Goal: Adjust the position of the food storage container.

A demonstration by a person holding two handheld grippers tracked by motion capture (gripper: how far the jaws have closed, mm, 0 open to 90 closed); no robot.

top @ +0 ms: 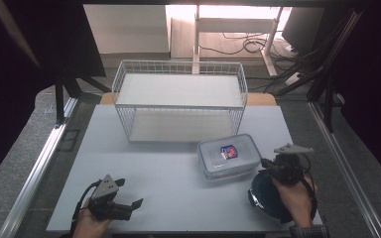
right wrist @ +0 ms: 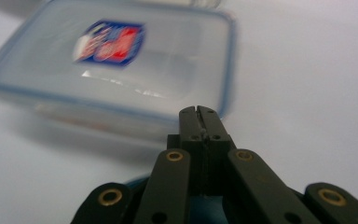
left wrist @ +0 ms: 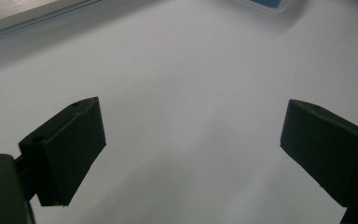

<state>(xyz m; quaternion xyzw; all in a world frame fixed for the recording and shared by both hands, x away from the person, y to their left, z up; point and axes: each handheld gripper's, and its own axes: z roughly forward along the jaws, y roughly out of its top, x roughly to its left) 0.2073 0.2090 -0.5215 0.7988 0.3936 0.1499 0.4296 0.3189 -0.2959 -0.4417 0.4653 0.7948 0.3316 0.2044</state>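
Observation:
A clear lidded food box (top: 228, 156) with a blue seal and a red-and-blue label stands on the white board (top: 168, 183), right of middle. My right gripper (top: 264, 163) is shut with nothing between its tips, just off the box's near right corner and pointing at it. In the right gripper view the closed jaw tips (right wrist: 199, 113) meet in front of the box (right wrist: 107, 70). A dark blue bowl (top: 264, 197) lies under my right hand; a sliver of the bowl (right wrist: 137, 180) peeks below the jaws. My left gripper (top: 130, 192) rests open at the front left, its jaws (left wrist: 193, 140) wide apart over bare board.
A white wire basket shelf (top: 178, 67) stands at the back of the board, its open side facing the front. Metal rails (top: 44, 153) run along both sides. Cables and a stand's legs lie on the floor beyond the table.

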